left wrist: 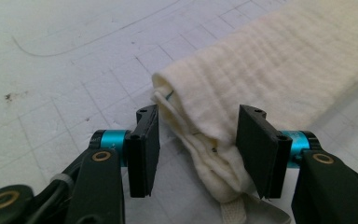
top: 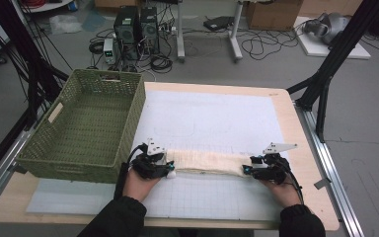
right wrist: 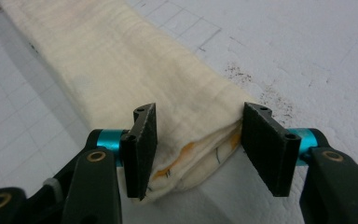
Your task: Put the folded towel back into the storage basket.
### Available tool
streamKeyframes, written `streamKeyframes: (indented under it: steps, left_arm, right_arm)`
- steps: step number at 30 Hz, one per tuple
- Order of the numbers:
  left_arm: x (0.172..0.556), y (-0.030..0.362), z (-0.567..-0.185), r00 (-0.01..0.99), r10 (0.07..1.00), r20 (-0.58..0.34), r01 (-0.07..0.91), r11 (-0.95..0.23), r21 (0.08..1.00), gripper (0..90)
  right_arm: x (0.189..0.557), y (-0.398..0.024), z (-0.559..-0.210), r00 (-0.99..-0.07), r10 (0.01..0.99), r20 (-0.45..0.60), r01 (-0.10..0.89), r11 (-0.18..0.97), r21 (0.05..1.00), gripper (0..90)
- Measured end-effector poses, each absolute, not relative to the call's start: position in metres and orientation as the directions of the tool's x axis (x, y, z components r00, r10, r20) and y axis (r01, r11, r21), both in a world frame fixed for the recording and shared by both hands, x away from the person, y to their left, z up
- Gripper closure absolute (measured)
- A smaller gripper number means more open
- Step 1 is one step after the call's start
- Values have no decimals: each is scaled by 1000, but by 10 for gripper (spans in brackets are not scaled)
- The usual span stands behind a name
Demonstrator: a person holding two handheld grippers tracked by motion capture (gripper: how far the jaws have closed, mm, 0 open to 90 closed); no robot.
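A long cream cloth (top: pixel 205 163), folded into a narrow strip, lies across the white grid mat (top: pixel 212 118) near the table's front. My left gripper (top: pixel 170 169) is at its left end, and in the left gripper view the bunched end of the cloth (left wrist: pixel 261 60) fills the space between the jaws of that gripper (left wrist: pixel 198 126), touching both pads. My right gripper (top: pixel 246 170) is at the other end. There the layered end of the cloth (right wrist: pixel 121 70), with orange marks on its edge, spans from pad to pad of the right gripper (right wrist: pixel 198 121).
A green woven basket (top: pixel 69 165) stands on the table's left side, close beside the left gripper. The mat stretches away behind the cloth. Past the table, computer towers (top: pixel 135 24) and cables sit on the floor. Black stand legs (top: pixel 325 79) rise at the right.
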State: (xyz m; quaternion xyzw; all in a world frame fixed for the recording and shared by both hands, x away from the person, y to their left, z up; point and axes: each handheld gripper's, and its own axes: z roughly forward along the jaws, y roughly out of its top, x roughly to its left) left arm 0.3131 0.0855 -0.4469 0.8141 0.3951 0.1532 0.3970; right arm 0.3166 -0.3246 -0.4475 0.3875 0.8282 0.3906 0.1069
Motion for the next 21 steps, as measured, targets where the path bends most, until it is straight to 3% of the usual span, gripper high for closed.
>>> streamKeyframes:
  steps: [3,4,5,7,9,19,21]
  left_arm:
    - [312,84,-447,664,742,-94,522,-369,769,640]
    - [310,83,-446,671,736,-88,515,-378,769,709]
    - [309,82,-446,673,736,-77,511,-387,767,759]
    - [307,80,-445,655,752,-79,519,-371,770,810]
    - [305,82,-445,644,760,-85,526,-360,771,827]
    - [281,96,-439,619,778,-108,572,-353,741,832]
    - [281,98,-439,621,776,-112,567,-346,747,816]
  right_arm:
    - [316,-324,-448,-674,729,119,555,394,732,549]
    - [316,-325,-447,-677,723,135,561,388,731,634]
    - [318,-326,-448,-693,704,158,560,387,732,662]
    - [318,-325,-448,-707,685,173,558,391,732,760]
    - [321,-326,-448,-723,663,194,560,397,728,791]
    - [368,-303,-424,-755,643,126,503,445,741,797]
    - [378,-296,-429,-754,645,127,515,460,723,741]
